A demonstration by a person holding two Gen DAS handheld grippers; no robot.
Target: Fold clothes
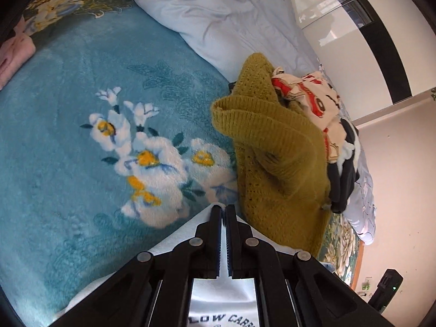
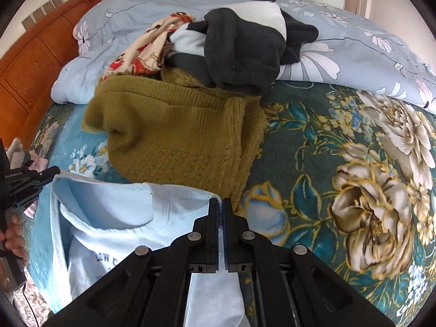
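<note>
A white T-shirt with dark lettering lies on the bed between both grippers. My right gripper is shut on its near right edge, white cloth pinched between the jaws. My left gripper is shut on the shirt's other corner; it also shows in the right wrist view at the far left, holding the shirt's edge. An olive knitted sweater lies crumpled just beyond the shirt, also in the left wrist view.
A pile with a red-patterned cloth and a black-and-white garment sits behind the sweater. A pale blue duvet lies across the back. A blue flowered blanket covers the bed. A wooden headboard stands left. A pink folded cloth lies far left.
</note>
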